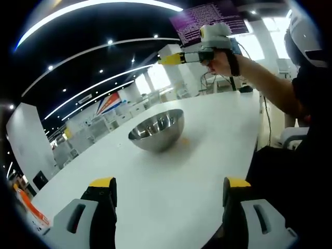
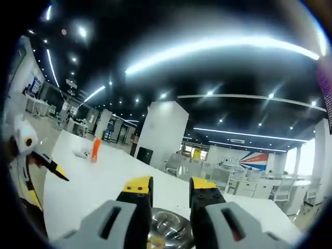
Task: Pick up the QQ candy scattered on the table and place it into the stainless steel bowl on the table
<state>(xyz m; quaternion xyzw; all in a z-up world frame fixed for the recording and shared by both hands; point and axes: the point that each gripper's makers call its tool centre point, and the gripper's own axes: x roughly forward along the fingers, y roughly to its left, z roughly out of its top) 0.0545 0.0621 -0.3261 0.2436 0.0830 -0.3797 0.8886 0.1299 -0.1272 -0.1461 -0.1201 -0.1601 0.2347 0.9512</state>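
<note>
Bowl (image 2: 165, 228) directly under right gripper (image 2: 170, 188), jaws near-closed, contents unclear, cannot tell if candy held; left gripper (image 1: 168, 189) spread, empty, further back.

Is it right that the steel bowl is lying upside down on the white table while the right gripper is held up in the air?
Not quite: the left gripper view shows the stainless steel bowl upright, open side up, on the white table. The right gripper is indeed raised in the air.

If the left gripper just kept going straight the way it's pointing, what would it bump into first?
Most likely the stainless steel bowl. It sits on the white table straight ahead between the left gripper and its open jaws, with bare tabletop in between. Depth is hard to judge; it might skim the table first.
</note>
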